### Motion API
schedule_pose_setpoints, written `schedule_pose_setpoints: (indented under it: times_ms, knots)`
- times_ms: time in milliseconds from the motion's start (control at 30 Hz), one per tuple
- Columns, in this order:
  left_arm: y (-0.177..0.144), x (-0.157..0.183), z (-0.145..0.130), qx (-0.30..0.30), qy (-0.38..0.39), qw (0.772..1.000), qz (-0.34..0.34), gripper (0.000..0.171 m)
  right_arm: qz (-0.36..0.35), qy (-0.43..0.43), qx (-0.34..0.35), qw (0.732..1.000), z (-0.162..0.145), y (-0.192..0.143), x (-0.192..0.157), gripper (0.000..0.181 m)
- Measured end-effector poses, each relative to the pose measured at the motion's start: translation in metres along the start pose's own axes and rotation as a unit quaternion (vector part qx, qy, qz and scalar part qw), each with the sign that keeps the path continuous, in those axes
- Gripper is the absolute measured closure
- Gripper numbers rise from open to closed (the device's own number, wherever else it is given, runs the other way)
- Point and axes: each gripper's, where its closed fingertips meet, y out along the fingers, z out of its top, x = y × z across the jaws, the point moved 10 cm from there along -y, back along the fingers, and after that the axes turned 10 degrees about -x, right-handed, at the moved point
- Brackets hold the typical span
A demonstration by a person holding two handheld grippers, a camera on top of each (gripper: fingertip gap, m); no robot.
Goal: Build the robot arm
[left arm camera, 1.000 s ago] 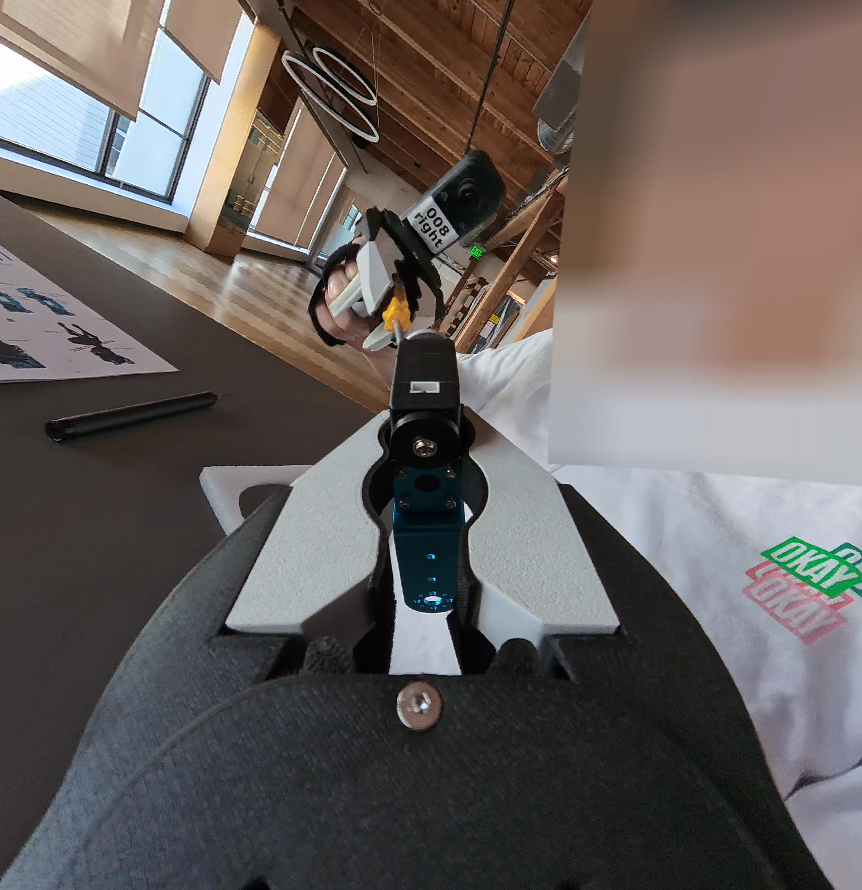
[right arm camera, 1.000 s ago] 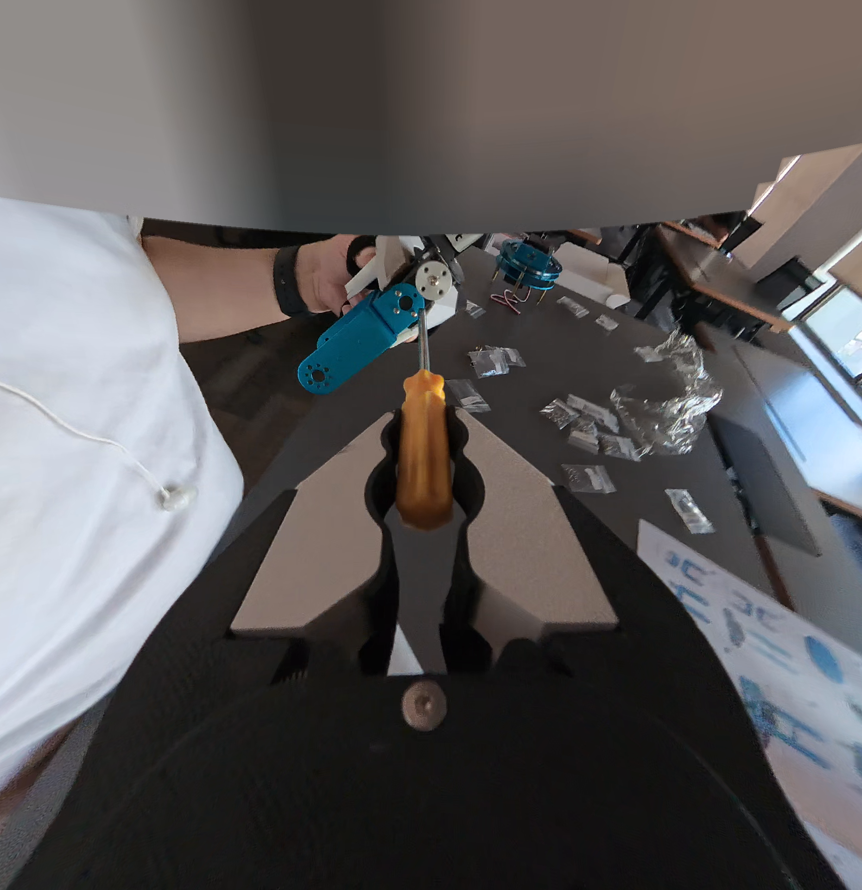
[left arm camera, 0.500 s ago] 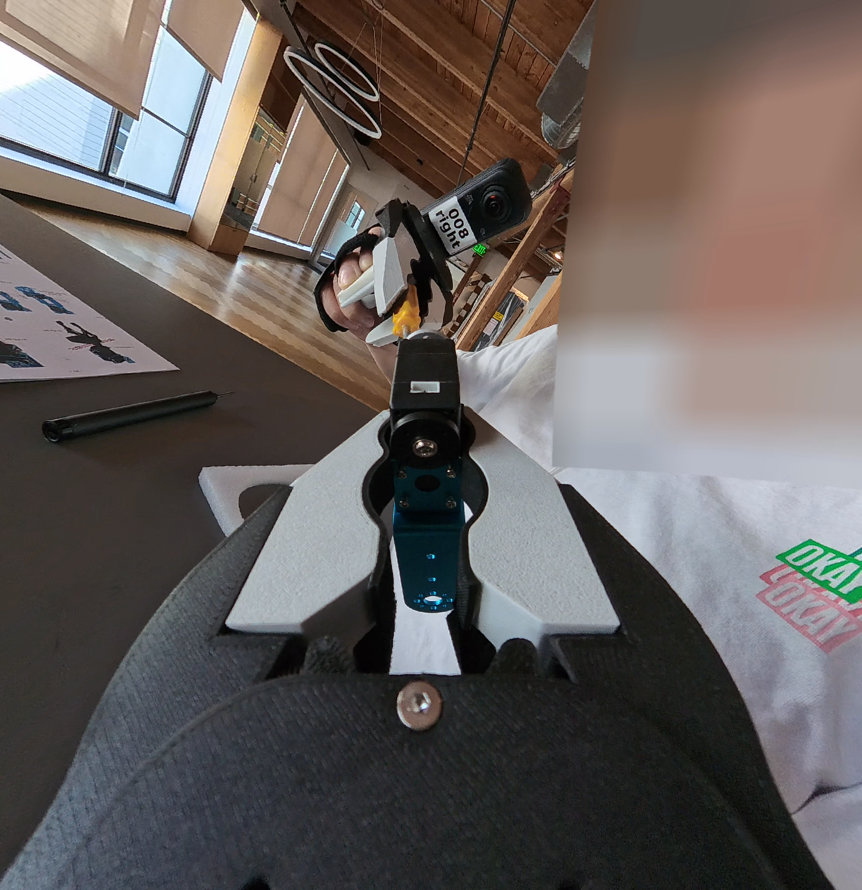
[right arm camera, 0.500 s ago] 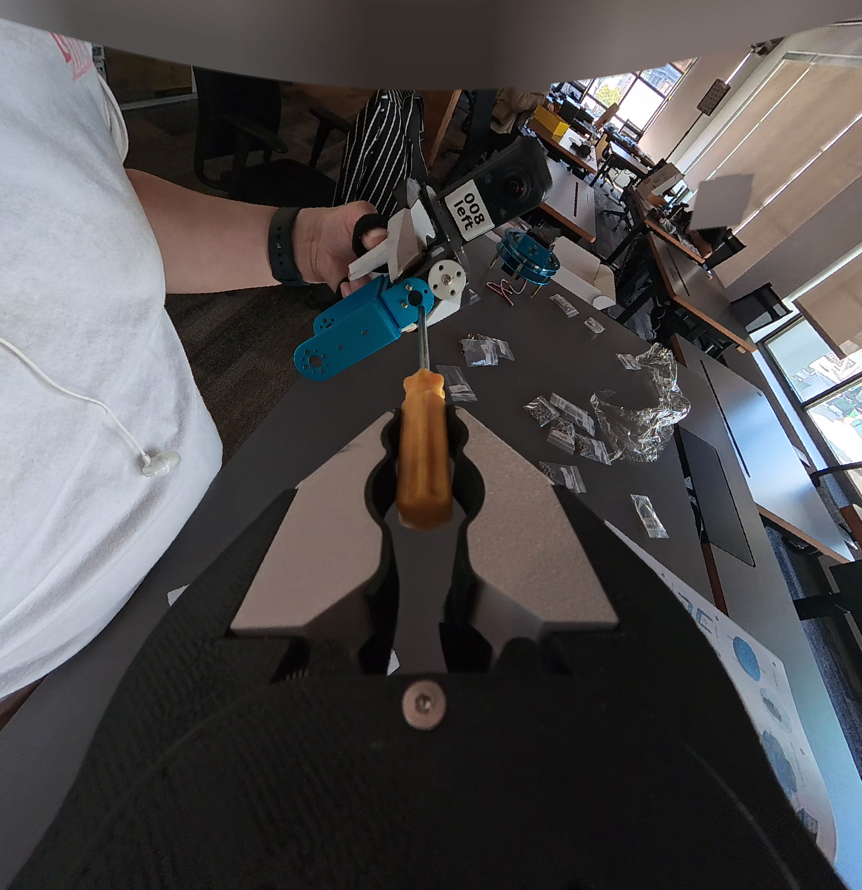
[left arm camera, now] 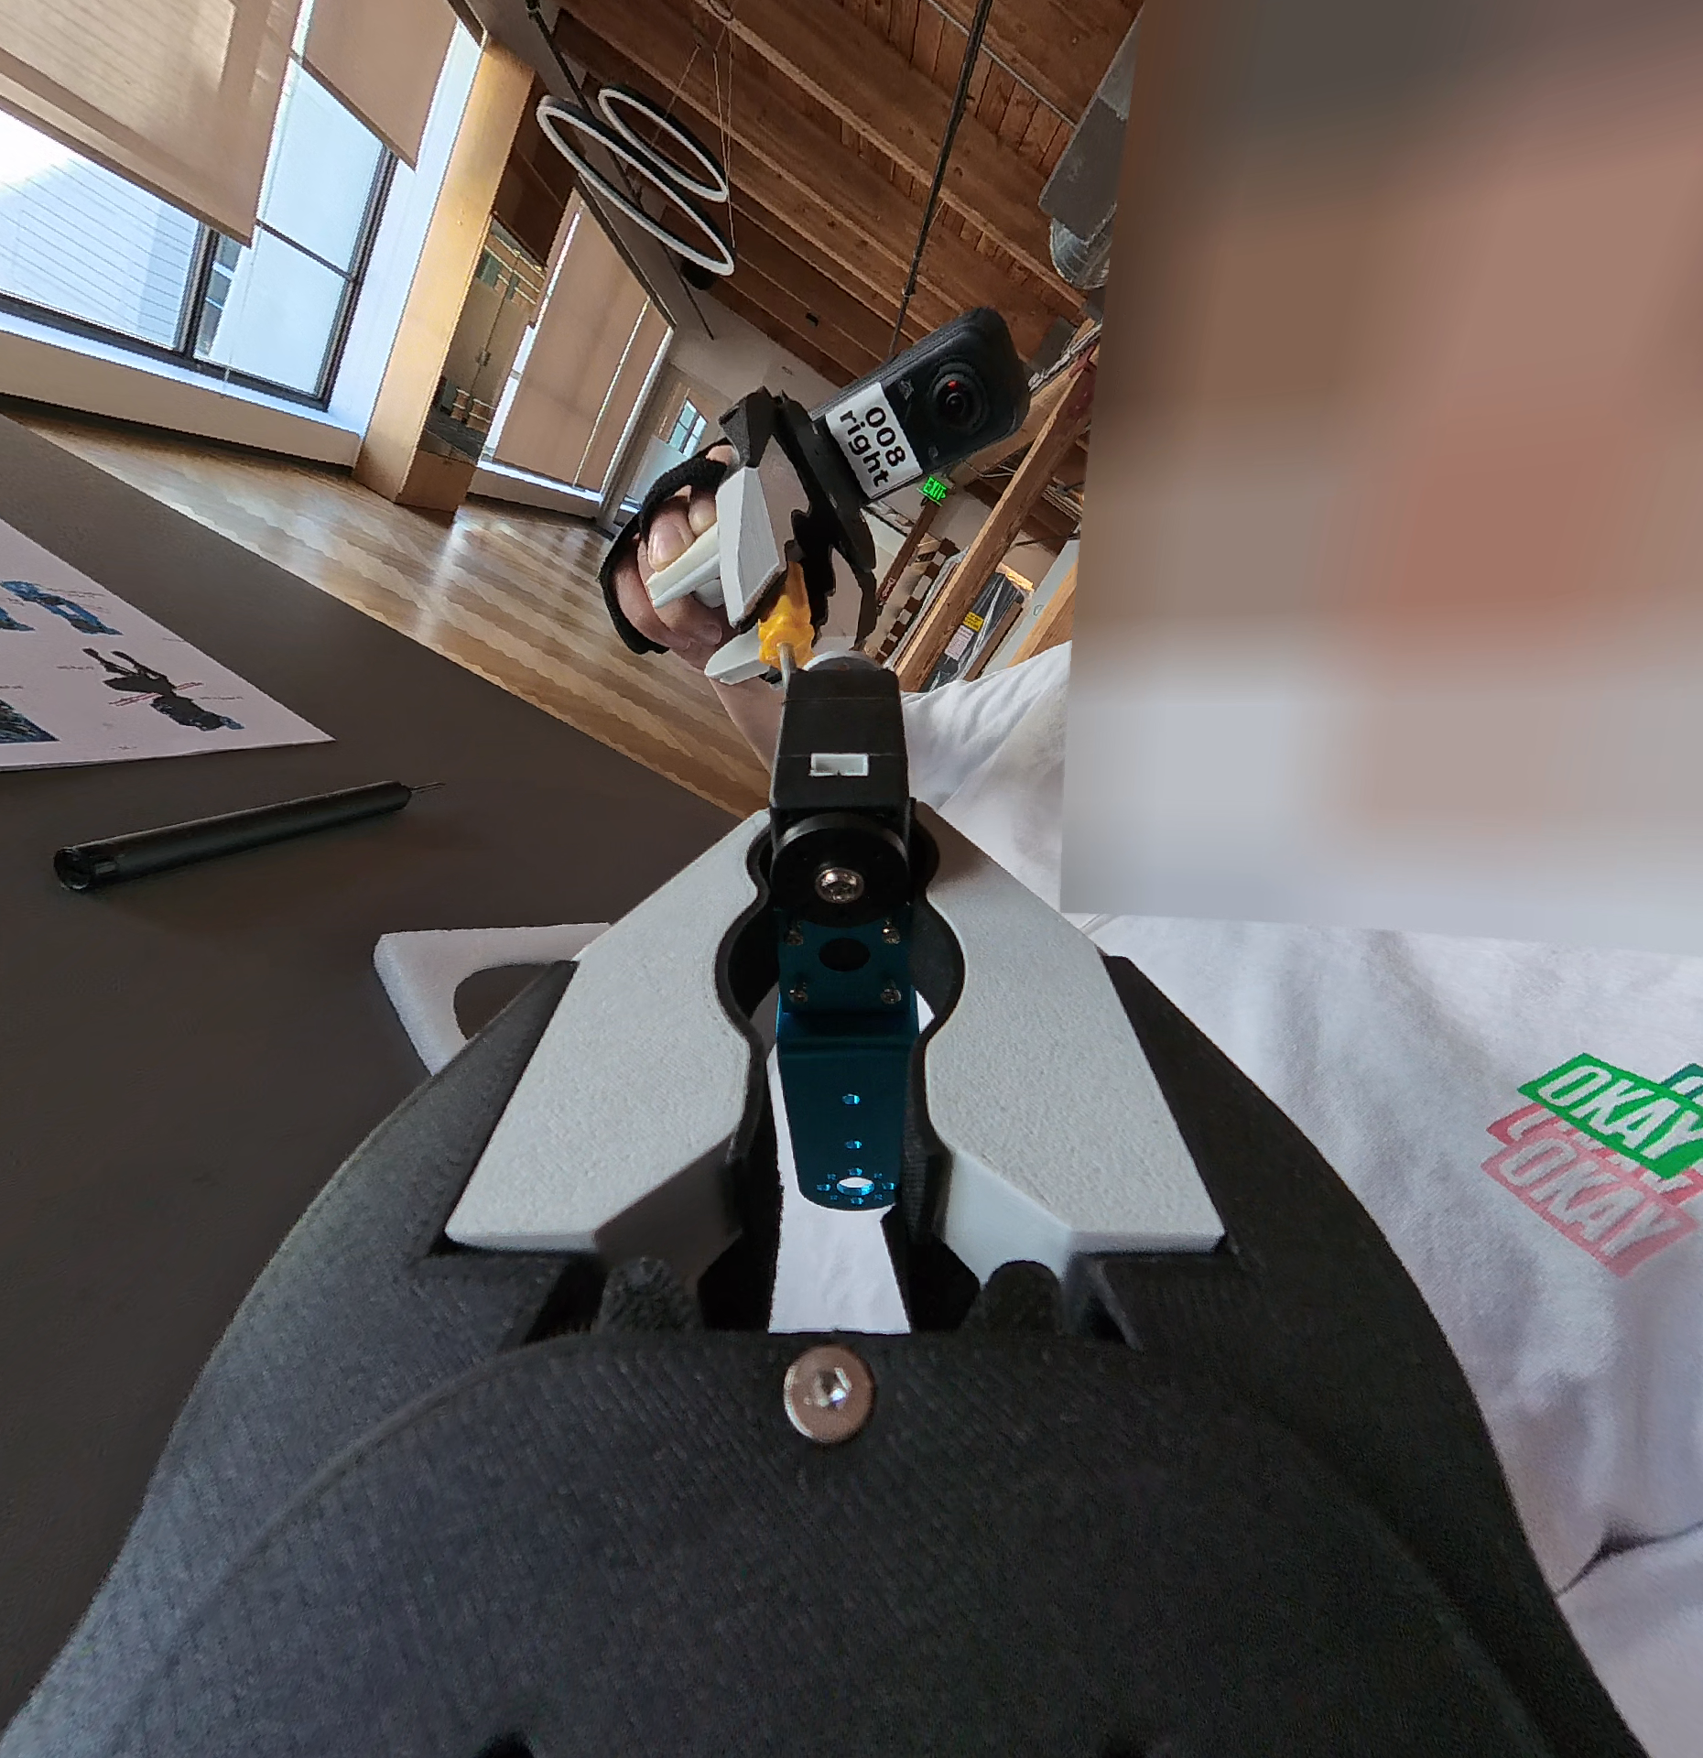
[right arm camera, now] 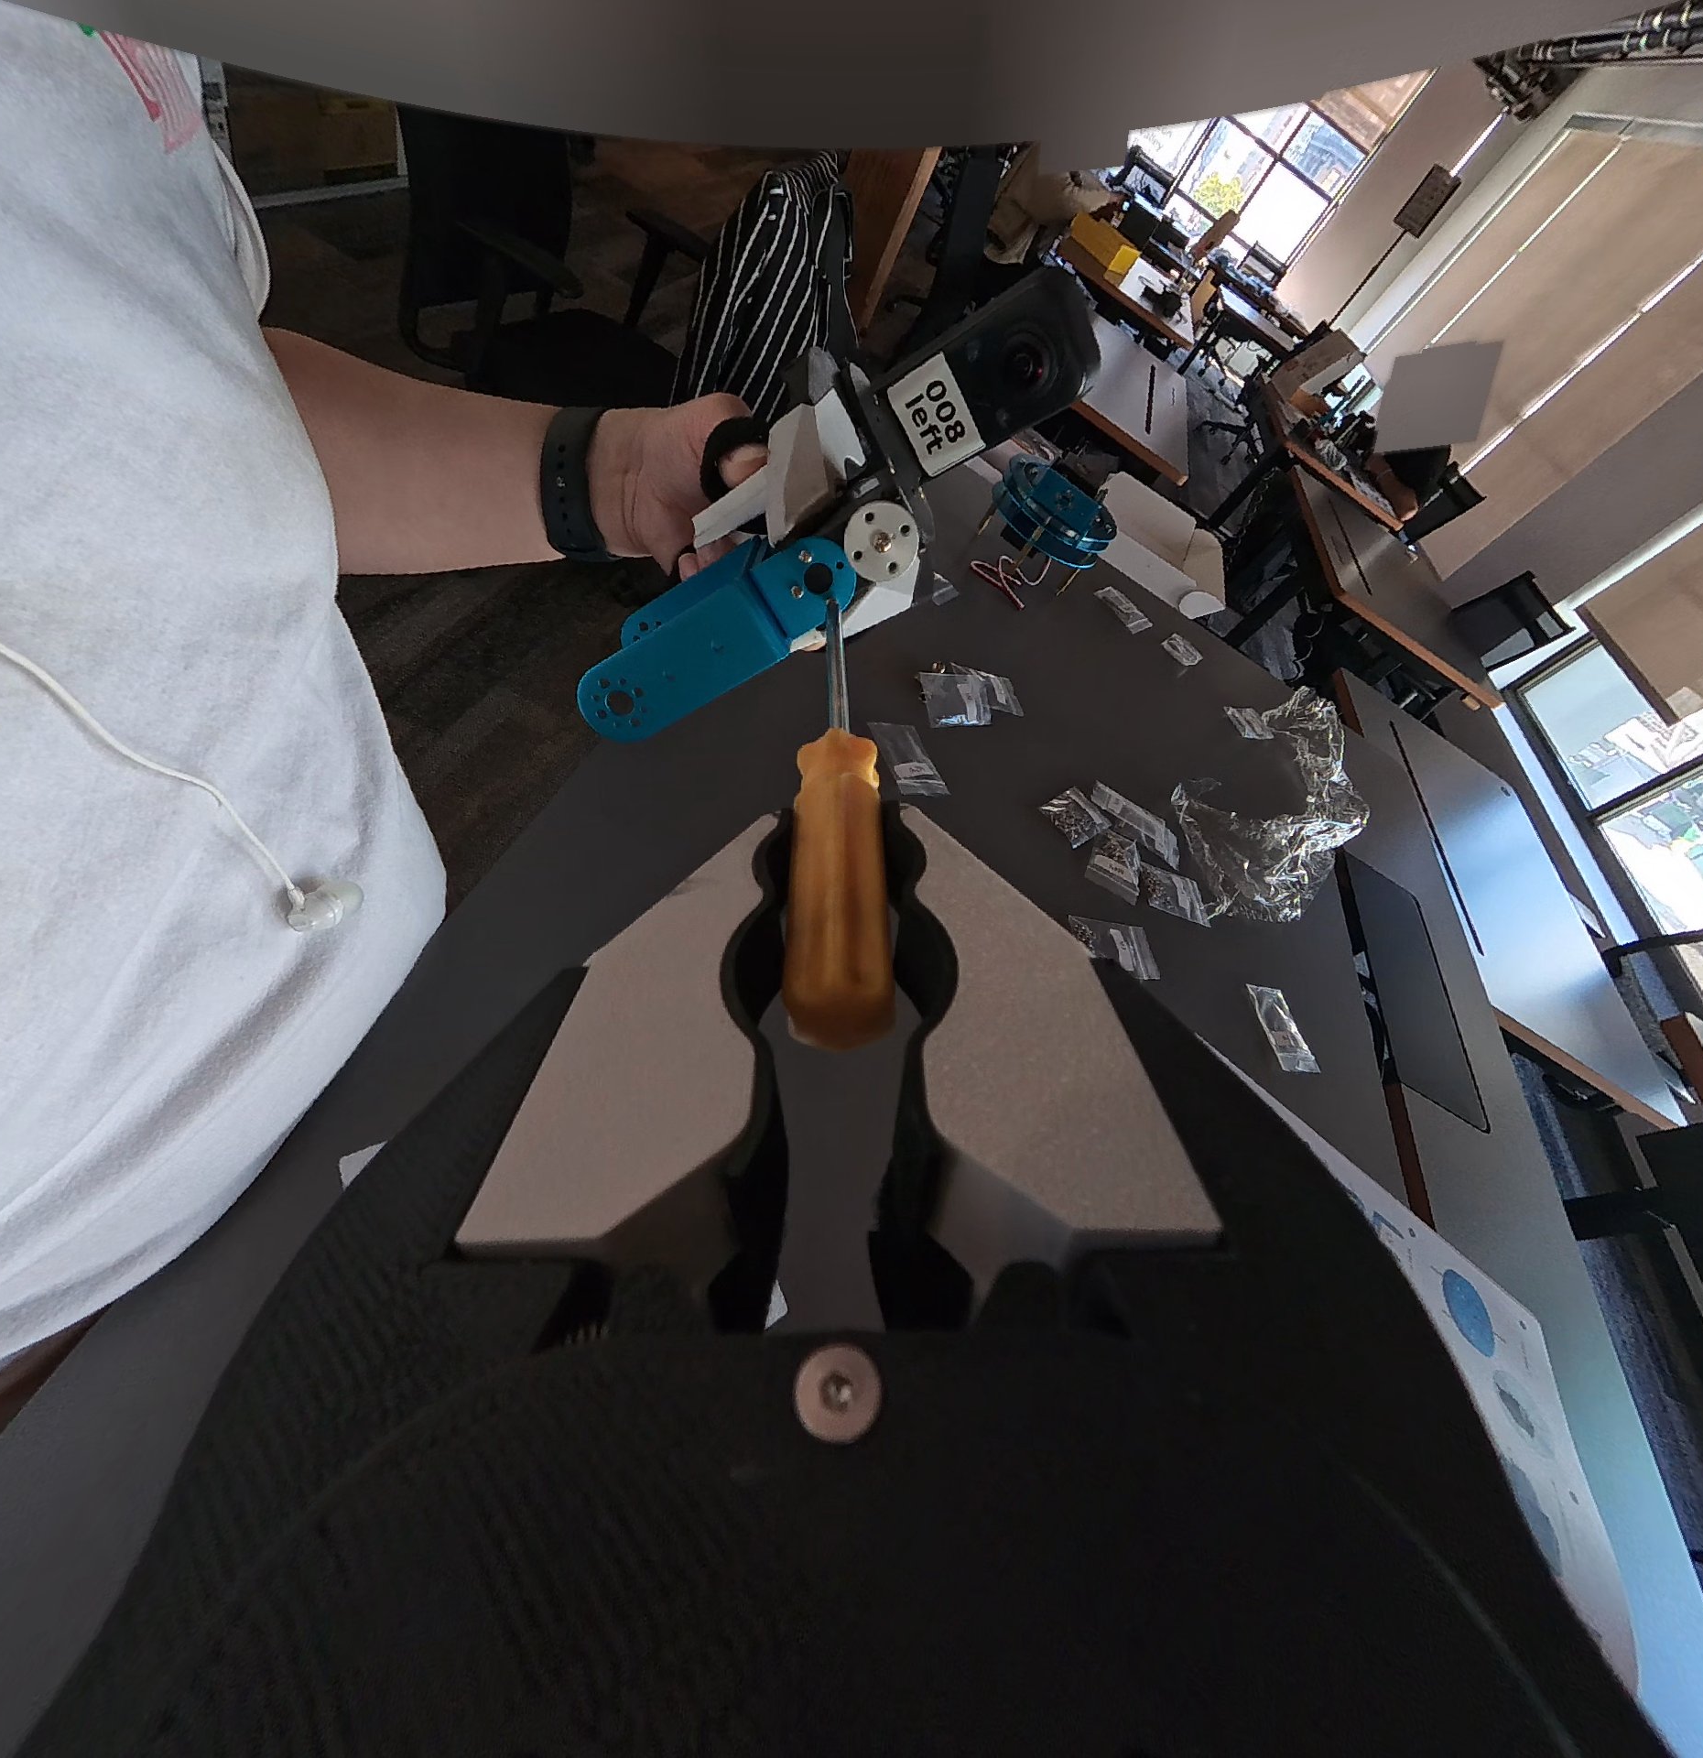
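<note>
My left gripper (left arm camera: 840,913) is shut on a black servo motor (left arm camera: 838,761) with a blue metal bracket (left arm camera: 846,1056) fixed to it, held up in the air above the dark table. My right gripper (right arm camera: 836,856) is shut on the amber handle of a screwdriver (right arm camera: 836,904). The screwdriver's shaft (right arm camera: 836,656) runs forward and its tip meets the blue bracket (right arm camera: 695,637) by the servo's round white horn (right arm camera: 883,554). In the left wrist view the right gripper (left arm camera: 781,571) shows beyond the servo with the yellow handle (left arm camera: 783,628) in it.
On the dark table (right arm camera: 1019,761) lie several small clear bags of parts (right arm camera: 1114,847), crumpled plastic wrap (right arm camera: 1276,837), a blue round assembly (right arm camera: 1052,509) and a printed sheet (right arm camera: 1495,1351). A black pen (left arm camera: 229,832) and another sheet (left arm camera: 87,666) lie left. The person's white shirt (left arm camera: 1399,1189) is close.
Both grippers have tilted and shifted a little while staying shut. The screwdriver tip has stayed at the bracket. The right wrist view now takes in more of the room.
</note>
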Motion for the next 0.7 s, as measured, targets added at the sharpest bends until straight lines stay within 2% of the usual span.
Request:
schedule_pose_setpoints:
  times_ms: [67,200,300,467,700]
  knots:
    - [-0.001,0.001,-0.002,-0.001,0.002,1.0,0.0,0.15,-0.001,-0.01,-0.008,1.0,0.0,0.0,-0.001,0.164]
    - [0.001,-0.001,-0.005,-0.017,-0.014,1.0,-0.003,0.15,-0.018,-0.086,-0.03,0.996,0.003,-0.002,-0.004,0.164]
    - [0.002,-0.003,-0.006,-0.014,-0.047,0.998,-0.035,0.15,-0.033,-0.144,-0.036,0.988,0.007,-0.005,-0.006,0.164]
    - [0.003,-0.013,-0.01,-0.006,-0.104,0.994,-0.045,0.151,-0.074,-0.262,-0.068,0.96,0.012,-0.006,-0.012,0.164]
    - [0.006,-0.021,-0.018,0.008,-0.172,0.979,-0.112,0.151,-0.078,-0.319,-0.05,0.943,0.008,-0.005,-0.012,0.164]
